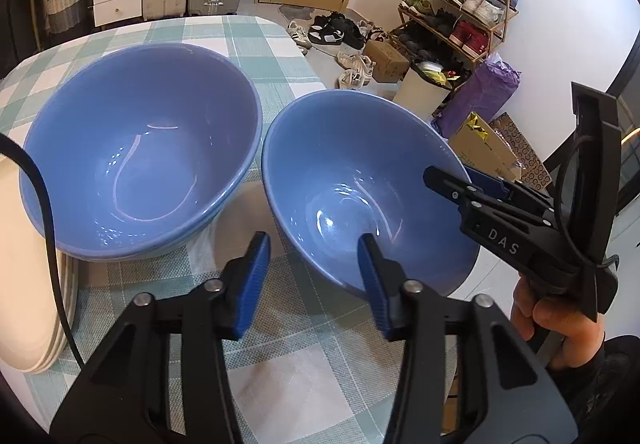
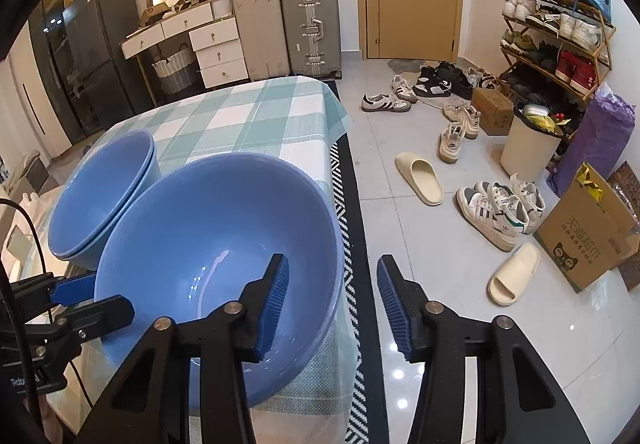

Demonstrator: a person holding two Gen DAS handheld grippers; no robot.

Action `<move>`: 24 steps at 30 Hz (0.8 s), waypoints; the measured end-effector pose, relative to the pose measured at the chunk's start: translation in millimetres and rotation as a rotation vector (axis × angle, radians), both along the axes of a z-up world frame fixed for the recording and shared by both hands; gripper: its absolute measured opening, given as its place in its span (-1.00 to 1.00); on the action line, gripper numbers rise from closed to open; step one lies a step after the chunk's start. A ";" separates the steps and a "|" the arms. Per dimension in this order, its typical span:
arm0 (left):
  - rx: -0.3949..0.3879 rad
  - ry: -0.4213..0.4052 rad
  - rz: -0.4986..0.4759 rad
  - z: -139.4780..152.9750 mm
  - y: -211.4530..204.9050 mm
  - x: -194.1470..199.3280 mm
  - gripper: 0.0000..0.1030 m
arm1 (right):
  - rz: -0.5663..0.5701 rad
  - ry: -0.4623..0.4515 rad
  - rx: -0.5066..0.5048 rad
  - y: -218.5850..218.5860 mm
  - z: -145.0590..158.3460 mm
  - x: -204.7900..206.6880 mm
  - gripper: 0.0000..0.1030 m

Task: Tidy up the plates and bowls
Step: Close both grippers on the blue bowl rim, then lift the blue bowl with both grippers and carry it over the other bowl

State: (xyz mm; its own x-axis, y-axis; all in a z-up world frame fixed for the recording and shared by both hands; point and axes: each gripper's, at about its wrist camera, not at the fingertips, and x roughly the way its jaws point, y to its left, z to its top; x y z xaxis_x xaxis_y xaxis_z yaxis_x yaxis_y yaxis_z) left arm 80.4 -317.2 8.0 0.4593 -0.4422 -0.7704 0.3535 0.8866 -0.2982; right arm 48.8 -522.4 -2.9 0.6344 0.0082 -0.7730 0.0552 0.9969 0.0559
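Here, going left to right, we first see a stack of cream-coloured round plates (image 1: 24, 308) at the left edge of the bench (image 1: 280, 348), which is covered in a green-and-white checked cloth. A black cable (image 1: 48, 244) runs across in front of the plates. Just right of them stands a stack of large glossy blue bowls (image 1: 140, 163); the right wrist view shows 2 rims nested together (image 2: 104, 195), and the stack's near edge overlaps the plates.

Next comes a single smaller glossy blue ceramic bowl (image 1: 360, 187), tilted, close to the stack and at the bench's right edge. Our left tool (image 1: 316, 280) is spread wide, its 2 blue ribbed pads apart: the right pad sits over the bowl's near wall, the left pad over bare cloth, and nothing is gripped between them. From the right wrist view we see this tool's tip (image 2: 72, 300) at the bowl's left side (image 2: 224, 244).

Our right tool (image 2: 332, 304) is released too, its pads wide apart, the left pad inside the bowl and the right pad outside over the white tiled floor (image 2: 460, 324), straddling the rim without pinching it. In the left wrist view it (image 1: 452, 179) reaches the bowl's right rim.

On the floor to the right lie scattered shoes (image 2: 496, 211) and a cardboard box (image 2: 588, 244).
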 end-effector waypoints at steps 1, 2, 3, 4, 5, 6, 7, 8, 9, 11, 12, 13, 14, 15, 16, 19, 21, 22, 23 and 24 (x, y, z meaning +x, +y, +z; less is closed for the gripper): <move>0.000 -0.001 -0.001 0.9 0.0 -1.0 -0.36 | 0.002 -0.001 -0.002 0.7 -0.5 0.2 -0.22; -0.001 -0.003 -0.004 0.8 -0.5 -1.1 -0.42 | 0.004 -0.002 -0.005 1.3 -1.1 0.0 -0.32; -0.004 -0.007 -0.011 0.9 -1.7 -0.8 -0.45 | 0.005 -0.003 -0.008 2.0 -1.7 -0.1 -0.41; 0.001 -0.013 -0.011 1.5 -2.6 -1.6 -0.46 | 0.008 -0.008 -0.010 3.1 -1.7 -0.5 -0.45; 0.005 -0.021 -0.009 2.0 -3.8 -2.4 -0.48 | 0.011 -0.013 -0.011 3.3 -1.2 -2.6 -0.53; 0.006 -0.027 -0.005 2.0 -4.2 -2.0 -0.49 | 0.016 -0.014 -0.014 4.1 -1.6 -4.1 -0.66; 0.008 -0.030 -0.006 2.0 -3.9 -2.5 -0.49 | 0.016 -0.015 -0.023 5.2 -1.8 -4.6 -0.66; 0.009 -0.032 -0.008 1.8 -4.1 -2.0 -0.50 | 0.014 -0.019 -0.028 5.6 -2.0 -5.1 -0.67; 0.008 -0.032 -0.009 2.1 -3.9 -2.3 -0.50 | 0.014 -0.020 -0.026 5.1 -1.9 -5.9 -0.67; 0.009 -0.033 -0.012 2.9 -3.4 -2.8 -0.51 | 0.013 -0.020 -0.022 6.0 -2.0 -5.6 -0.68; 0.010 -0.034 -0.012 3.3 -3.4 -2.4 -0.52 | 0.011 -0.021 -0.022 6.5 -1.7 -5.9 -0.68; 0.012 -0.034 -0.013 3.4 -3.5 -2.5 -0.52 | 0.011 -0.022 -0.024 6.0 -1.4 -6.3 -0.68; 0.014 -0.035 -0.015 3.7 -3.1 -1.6 -0.52 | 0.011 -0.022 -0.026 6.2 -1.4 -6.2 -0.68; 0.016 -0.036 -0.016 4.0 -3.0 -1.3 -0.52 | 0.010 -0.022 -0.028 6.5 -1.3 -6.3 -0.68; 0.020 -0.040 -0.017 4.4 -3.4 -2.2 -0.52 | 0.008 -0.024 -0.028 6.9 -0.9 -6.6 -0.68; 0.026 -0.049 -0.024 6.4 -3.8 -4.7 -0.52 | 0.004 -0.030 -0.032 7.1 1.4 -9.3 -0.68; 0.031 -0.058 -0.028 7.9 -4.3 -7.0 -0.52 | 0.002 -0.036 -0.037 7.7 4.1 -13.4 -0.68; 0.031 -0.060 -0.031 8.7 -4.4 -8.0 -0.52 | 0.000 -0.039 -0.038 7.6 5.7 -14.4 -0.68; 0.029 -0.061 -0.035 9.7 -4.3 -8.5 -0.52 | -0.003 -0.044 -0.040 7.9 7.7 -16.1 -0.68; 0.027 -0.063 -0.038 10.7 -4.2 -8.9 -0.52 | -0.005 -0.047 -0.043 8.0 9.5 -17.9 -0.68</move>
